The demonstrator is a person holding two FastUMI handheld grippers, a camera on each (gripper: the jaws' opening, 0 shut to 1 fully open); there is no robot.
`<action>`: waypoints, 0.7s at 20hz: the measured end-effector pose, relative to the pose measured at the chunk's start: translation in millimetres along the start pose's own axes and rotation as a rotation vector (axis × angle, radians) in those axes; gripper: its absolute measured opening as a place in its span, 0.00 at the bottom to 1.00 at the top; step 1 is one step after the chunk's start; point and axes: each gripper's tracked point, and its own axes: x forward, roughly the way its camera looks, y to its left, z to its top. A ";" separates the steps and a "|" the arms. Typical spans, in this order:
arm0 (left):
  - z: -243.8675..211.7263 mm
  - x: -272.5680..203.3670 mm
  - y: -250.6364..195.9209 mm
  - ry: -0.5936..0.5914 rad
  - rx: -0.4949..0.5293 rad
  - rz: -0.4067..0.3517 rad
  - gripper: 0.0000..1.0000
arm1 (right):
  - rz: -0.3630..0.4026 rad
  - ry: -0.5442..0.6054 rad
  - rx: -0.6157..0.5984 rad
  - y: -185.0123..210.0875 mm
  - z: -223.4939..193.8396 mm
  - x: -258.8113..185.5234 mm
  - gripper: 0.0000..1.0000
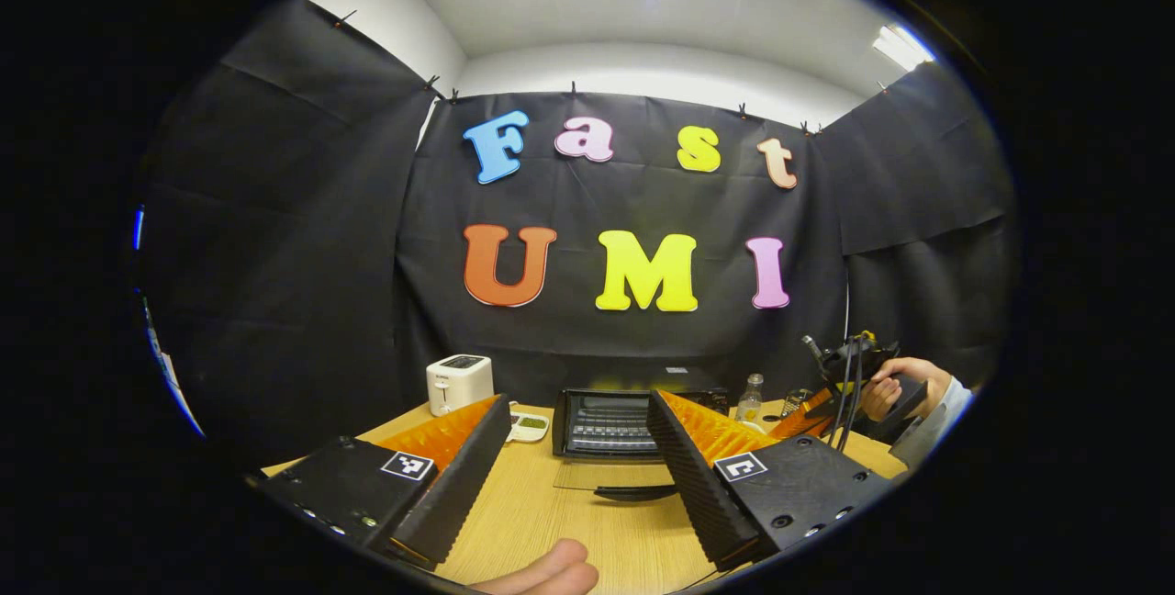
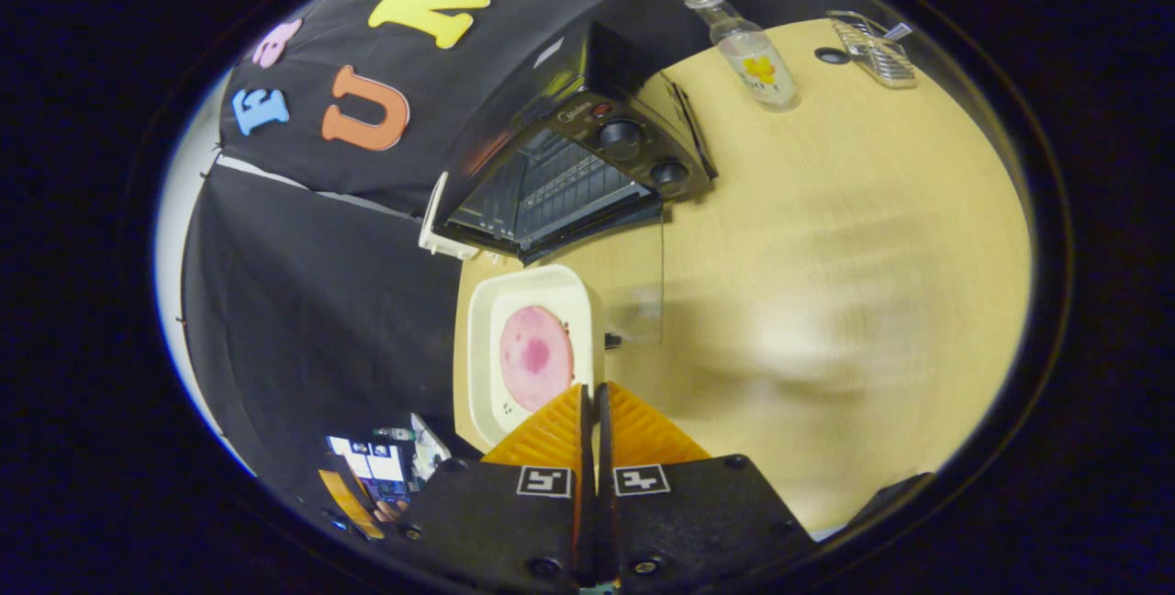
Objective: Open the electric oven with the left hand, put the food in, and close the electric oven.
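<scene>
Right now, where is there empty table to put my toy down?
The big bare patch of table lies right of the open oven, below the bottle. It is crowded around the oven's open glass door, where the tray of food sits.

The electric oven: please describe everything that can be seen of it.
The electric oven is a small black box with two round knobs beside its cavity. Its glass door is open and lies flat on the wooden table; wire racks show inside. It stands at the table's back edge, a white dish near the door.
</scene>
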 end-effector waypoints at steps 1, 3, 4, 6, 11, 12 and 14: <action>-2.1 1.9 -4.1 0.005 0.002 -0.014 0.95 | -0.004 0.003 -0.001 0.9 1.6 3.1 0.00; -10.3 4.8 -11.7 0.041 0.010 -0.046 0.95 | -0.012 -0.002 0.002 4.0 5.3 9.0 0.00; -14.2 6.7 -11.6 0.056 0.017 -0.050 0.95 | -0.011 -0.015 0.008 6.7 8.6 13.5 0.00; -15.2 13.3 -6.0 0.068 0.028 -0.031 0.95 | -0.009 -0.058 0.043 12.3 19.0 24.3 0.04; -25.7 27.6 6.6 0.091 0.052 0.003 0.95 | -0.025 -0.162 0.099 22.7 41.5 50.6 0.00; -28.1 29.9 11.6 0.098 0.062 0.016 0.95 | -0.027 -0.179 0.119 24.2 46.1 55.6 0.04; -35.1 34.7 22.3 0.115 0.080 0.047 0.95 | -0.031 -0.215 0.182 27.3 57.1 65.4 0.04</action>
